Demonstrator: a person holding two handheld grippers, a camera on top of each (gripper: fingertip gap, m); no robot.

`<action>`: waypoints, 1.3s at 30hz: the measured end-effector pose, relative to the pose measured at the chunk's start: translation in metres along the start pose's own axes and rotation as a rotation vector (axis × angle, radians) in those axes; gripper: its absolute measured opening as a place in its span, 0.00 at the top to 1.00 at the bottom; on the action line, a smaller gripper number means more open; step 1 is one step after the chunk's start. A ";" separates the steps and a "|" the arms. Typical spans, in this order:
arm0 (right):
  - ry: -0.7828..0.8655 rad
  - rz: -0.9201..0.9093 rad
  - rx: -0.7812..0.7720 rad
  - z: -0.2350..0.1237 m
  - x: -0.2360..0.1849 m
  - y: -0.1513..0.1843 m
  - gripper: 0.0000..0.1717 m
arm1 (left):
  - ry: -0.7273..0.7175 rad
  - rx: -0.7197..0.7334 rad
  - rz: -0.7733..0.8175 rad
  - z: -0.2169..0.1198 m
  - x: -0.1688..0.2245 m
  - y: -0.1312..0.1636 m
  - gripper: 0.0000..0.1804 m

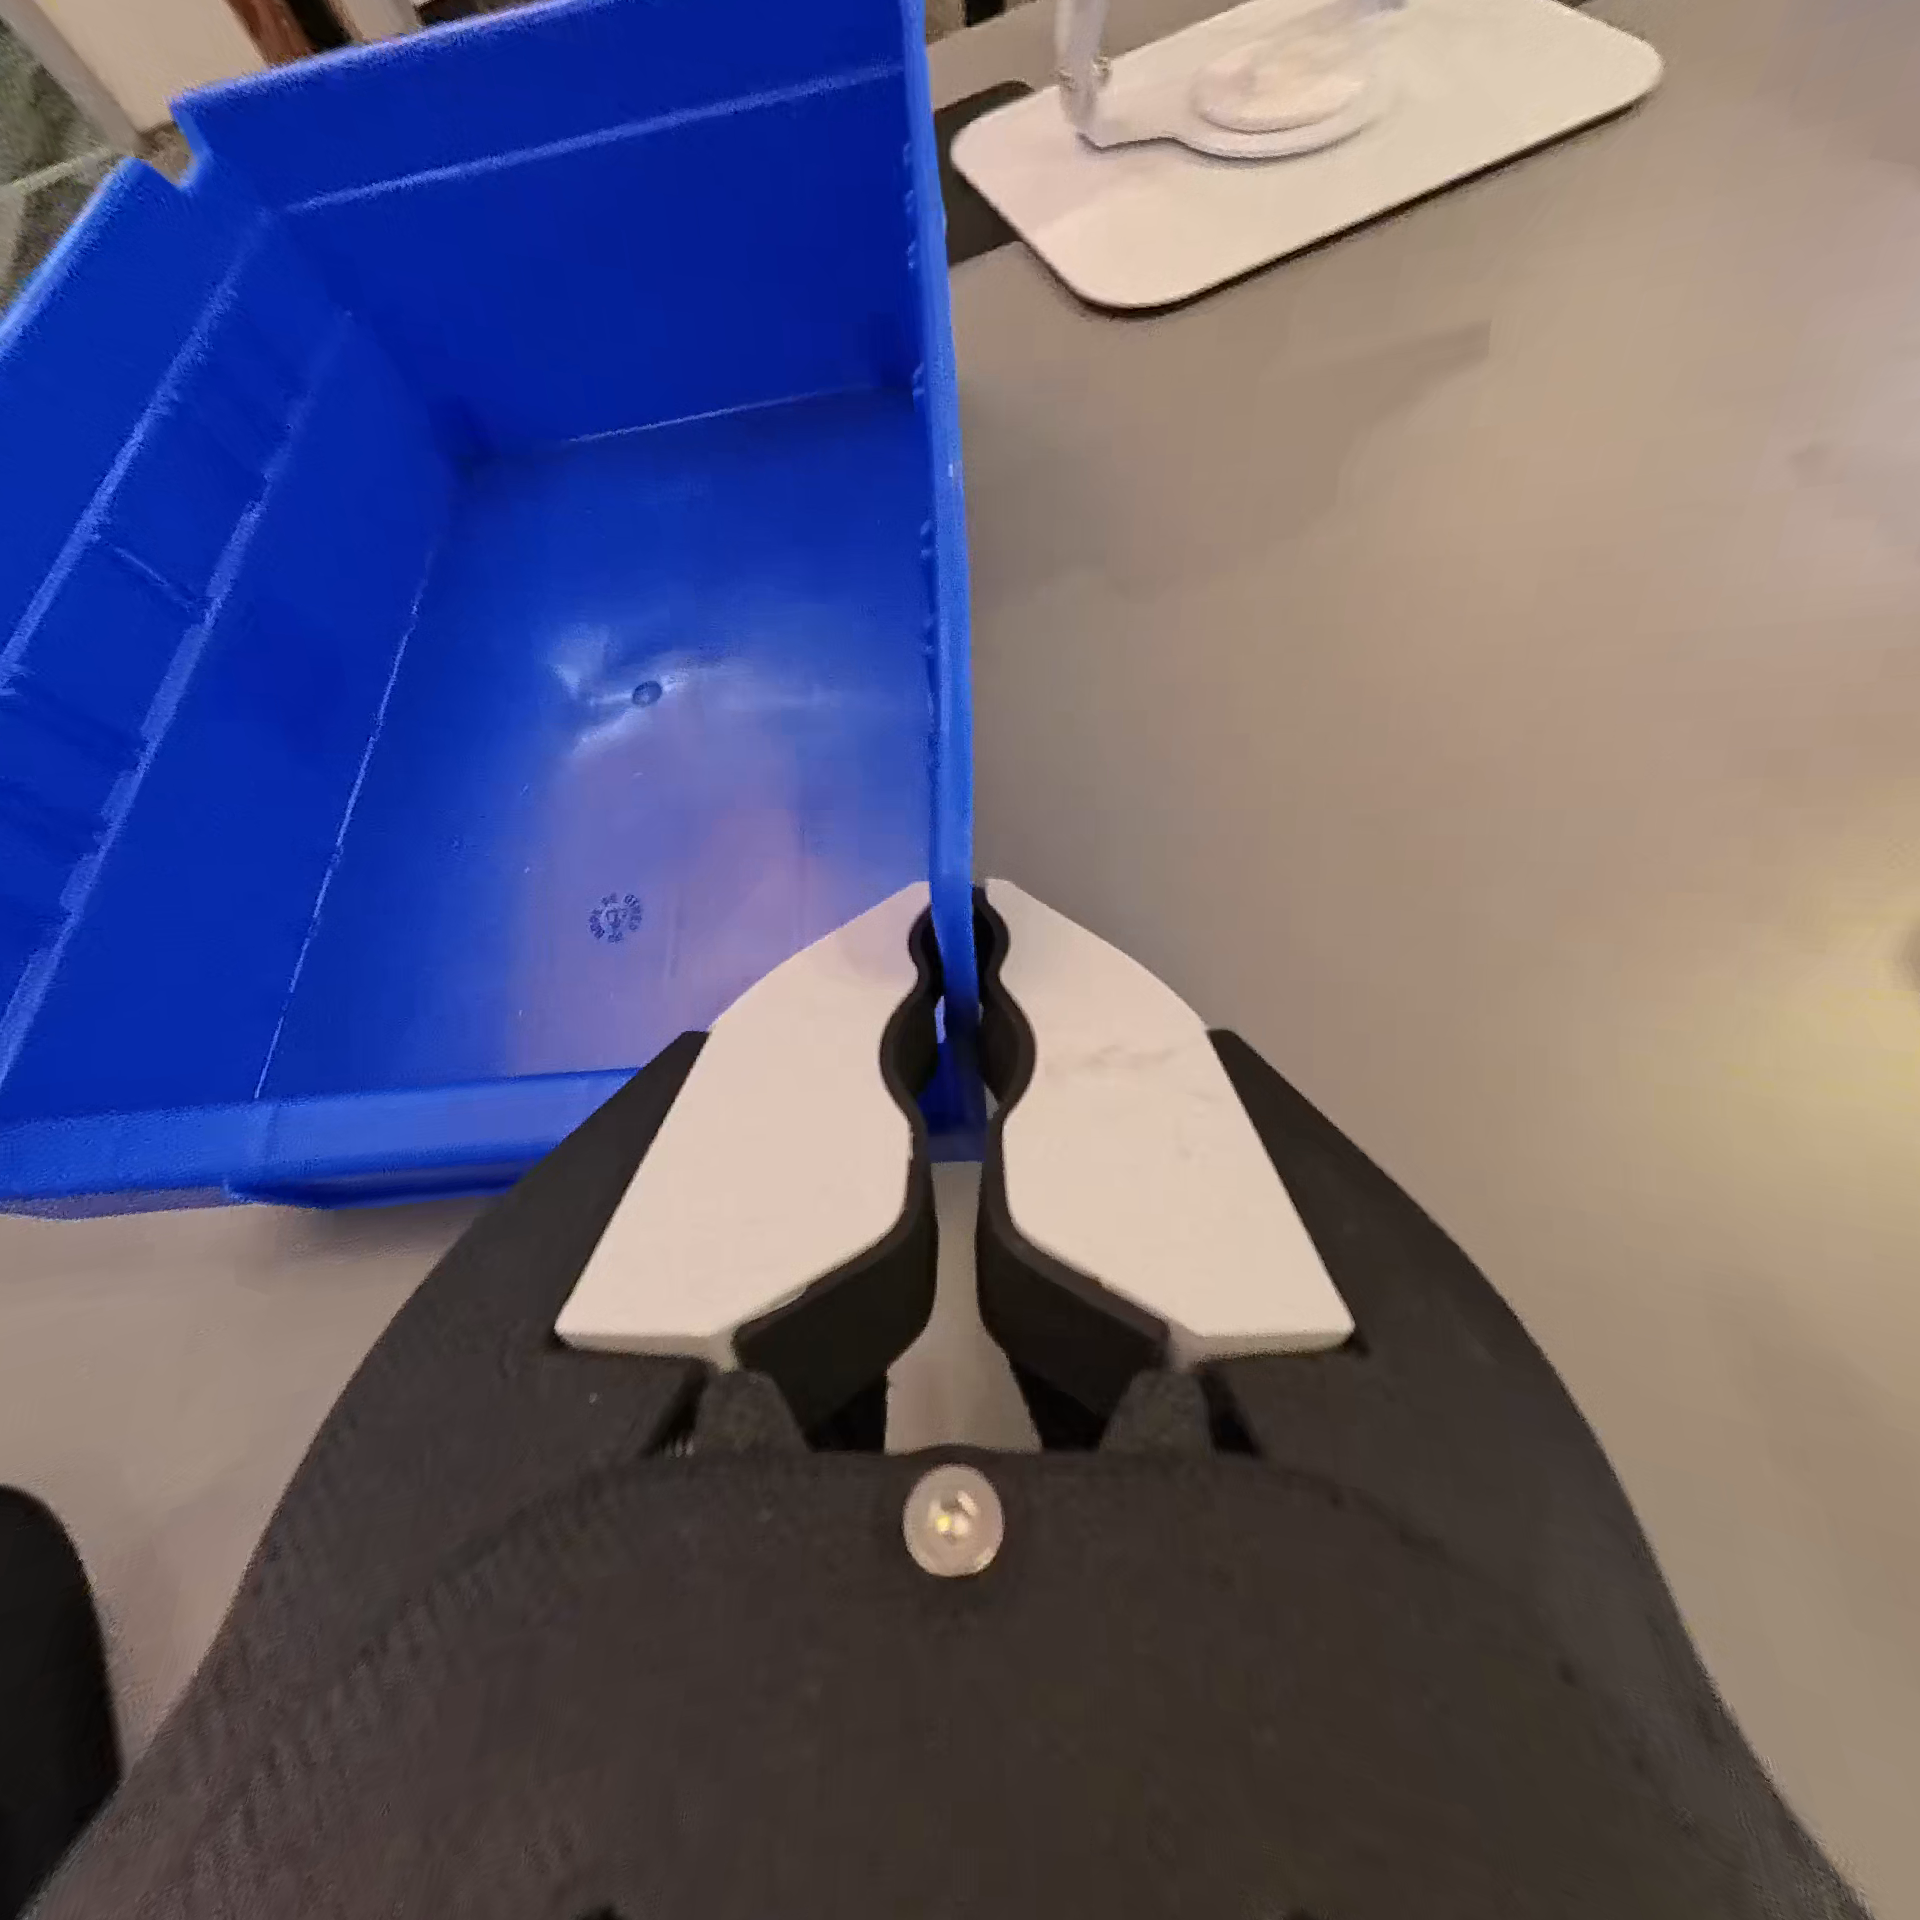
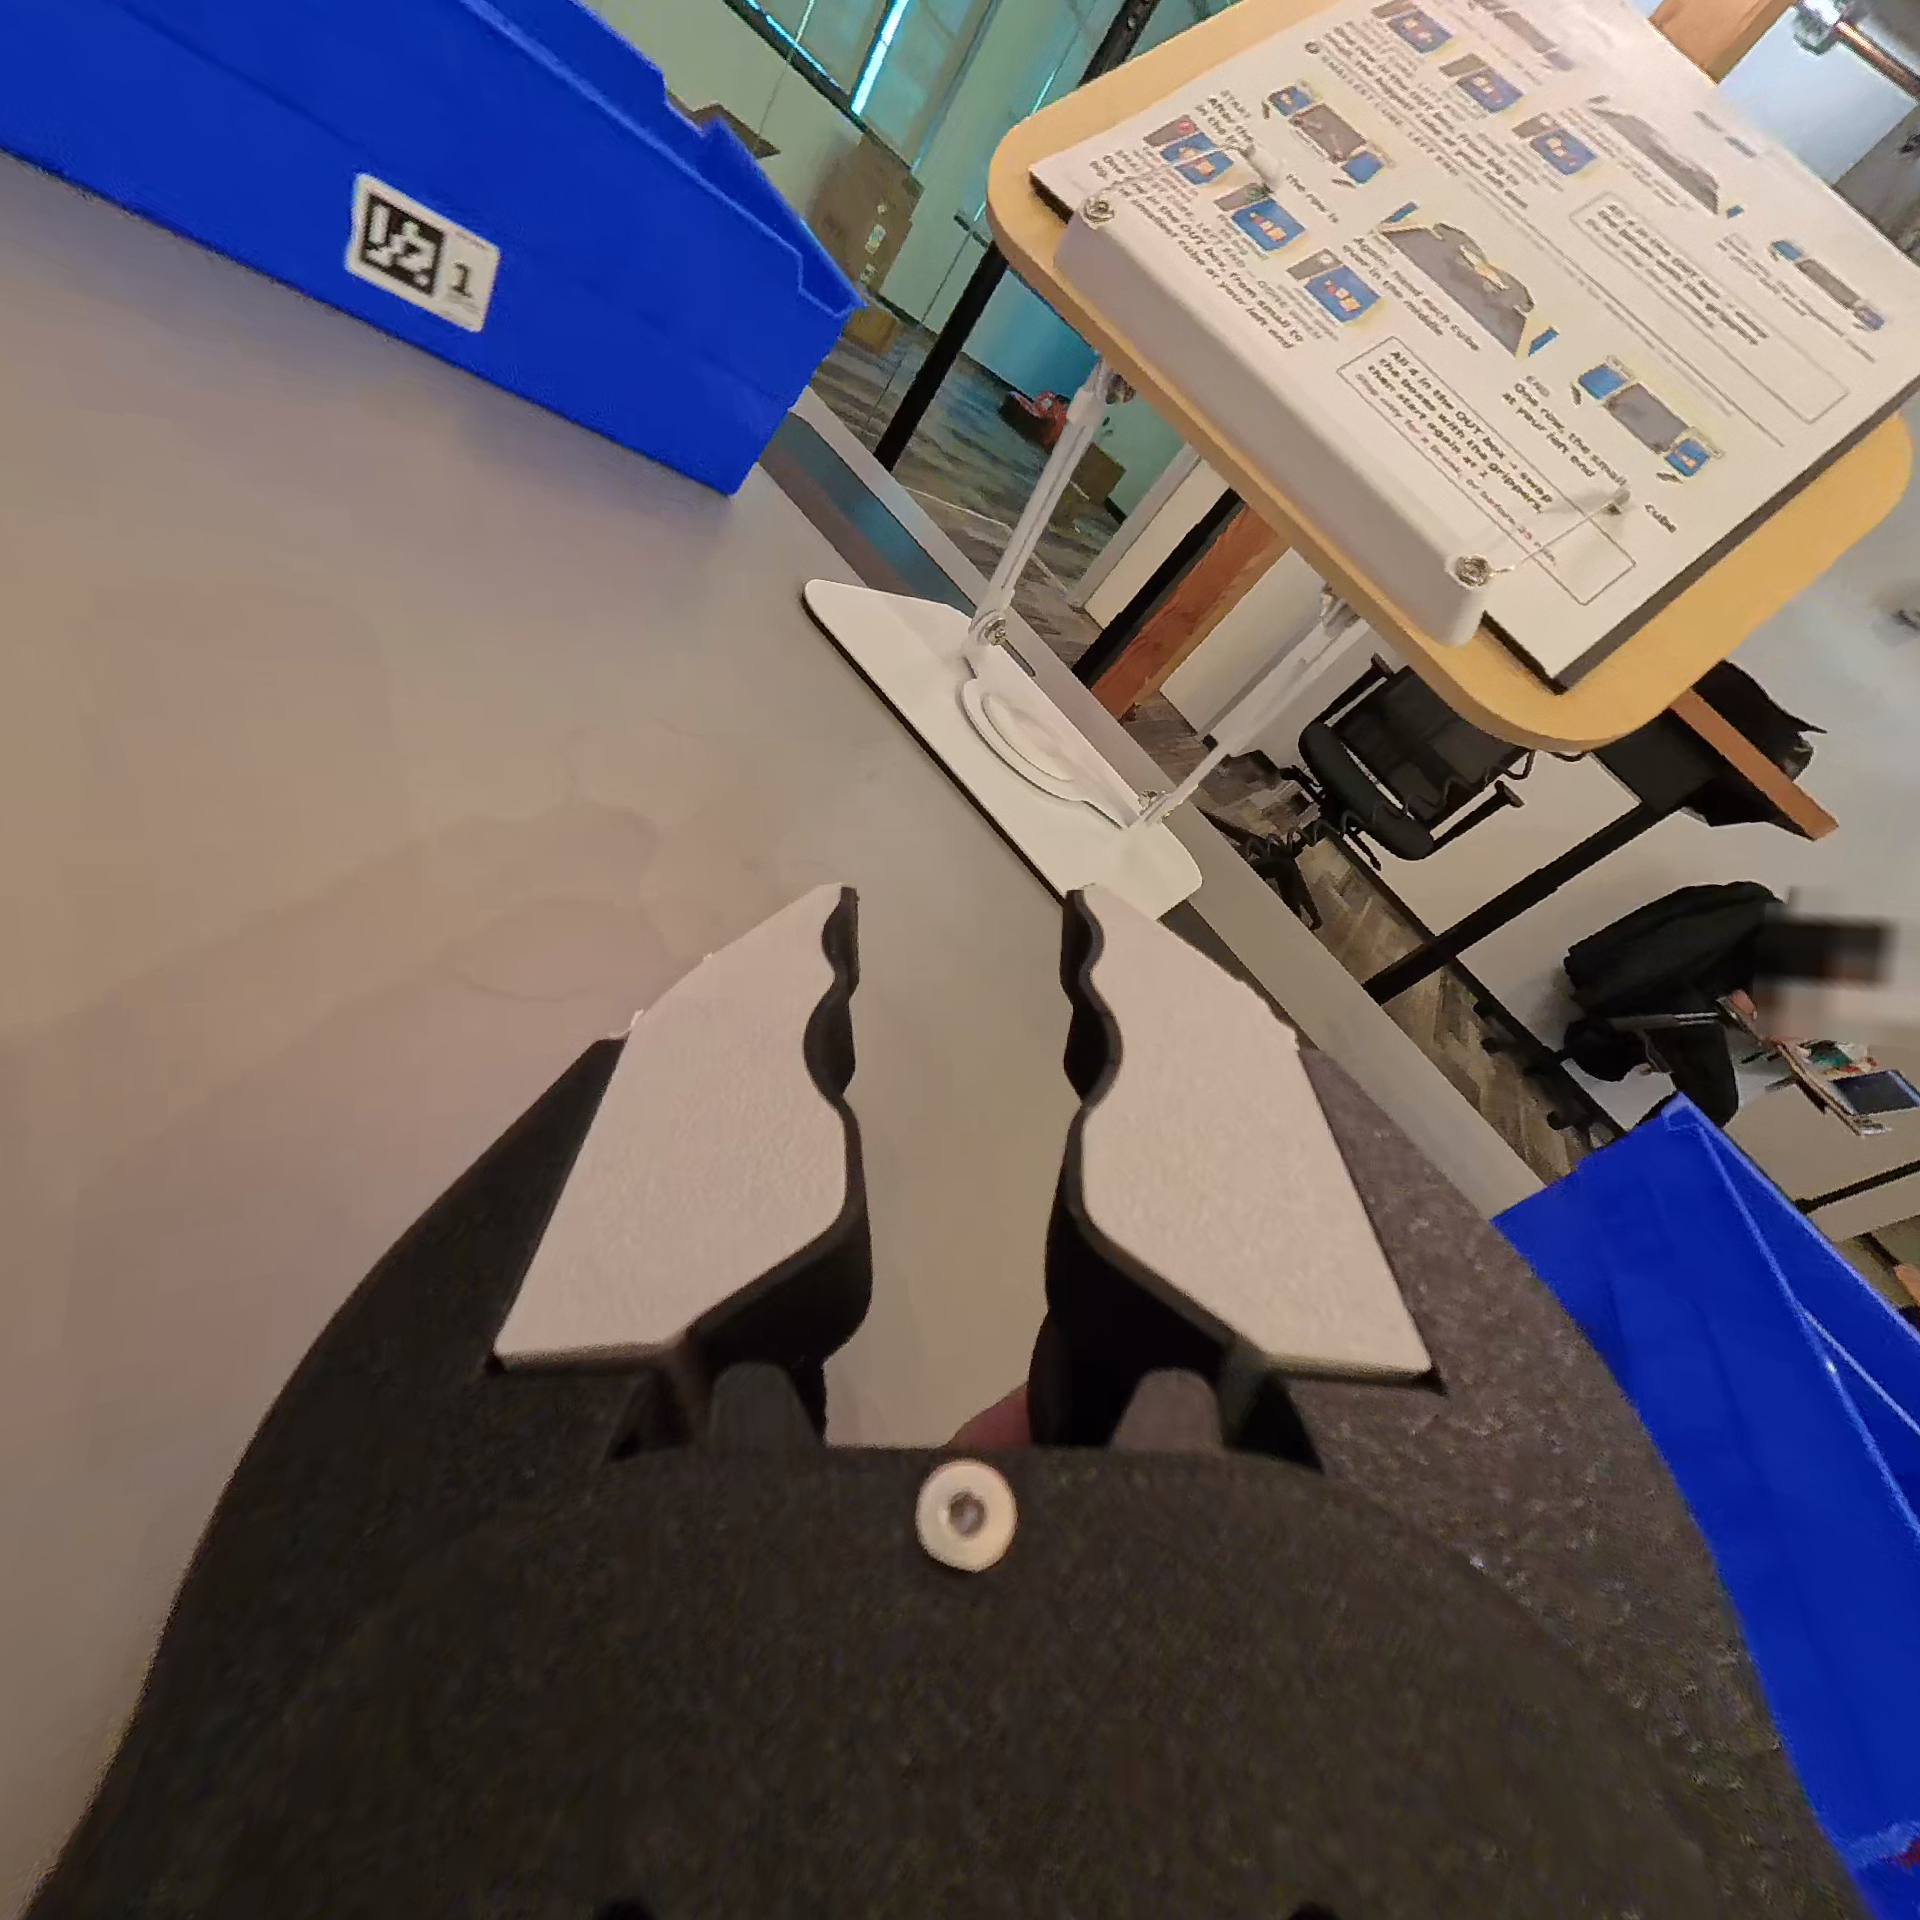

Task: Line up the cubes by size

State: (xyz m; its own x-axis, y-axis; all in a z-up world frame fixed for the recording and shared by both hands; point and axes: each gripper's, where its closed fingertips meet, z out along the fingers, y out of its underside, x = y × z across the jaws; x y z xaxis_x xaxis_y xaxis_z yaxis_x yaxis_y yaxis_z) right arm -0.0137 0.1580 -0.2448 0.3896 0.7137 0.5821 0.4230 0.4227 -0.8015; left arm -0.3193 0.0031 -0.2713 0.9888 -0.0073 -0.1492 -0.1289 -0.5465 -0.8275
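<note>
No cubes show in either view. In the left wrist view a blue bin [image 1: 623,312] stands on the grey table [image 1: 1455,727], and its inside is bare. My left gripper [image 1: 956,920] is shut on the bin's right side wall [image 1: 951,675], with both pads pressed on the thin rim near its front corner. My right gripper [image 2: 961,914] is open and empty above the grey table [image 2: 364,727]. A blue bin with a black and white marker sticker [image 2: 582,270] stands at the far left of the right wrist view.
A white stand base [image 1: 1299,156] sits at the table's far edge; it also shows in the right wrist view [image 2: 997,727], carrying a tilted instruction board [image 2: 1507,291]. Another blue bin [image 2: 1766,1455] is at the lower right. Office chairs and bags lie beyond the table. One gripper's finger ends stand about 35 cm off the other's.
</note>
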 end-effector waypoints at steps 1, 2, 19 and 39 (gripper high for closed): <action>0.003 0.007 0.000 0.000 0.001 0.000 0.79 | 0.019 0.004 -0.009 -0.006 0.007 0.002 0.98; 0.006 0.012 0.000 -0.001 0.003 0.001 0.79 | 0.032 0.006 -0.010 -0.011 0.014 0.005 0.98; -0.031 -0.026 0.004 -0.003 -0.010 -0.003 0.78 | 0.140 0.042 0.044 -0.041 0.131 0.003 0.99; 0.024 0.103 0.051 -0.012 0.015 -0.005 0.77 | 0.239 0.078 0.102 -0.037 0.233 -0.019 0.97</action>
State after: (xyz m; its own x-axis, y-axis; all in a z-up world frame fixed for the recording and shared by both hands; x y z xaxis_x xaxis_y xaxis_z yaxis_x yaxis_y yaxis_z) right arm -0.0002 0.1596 -0.2304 0.4484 0.7414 0.4992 0.3378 0.3765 -0.8626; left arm -0.0836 -0.0191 -0.2707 0.9591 -0.2613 -0.1092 -0.2246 -0.4666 -0.8555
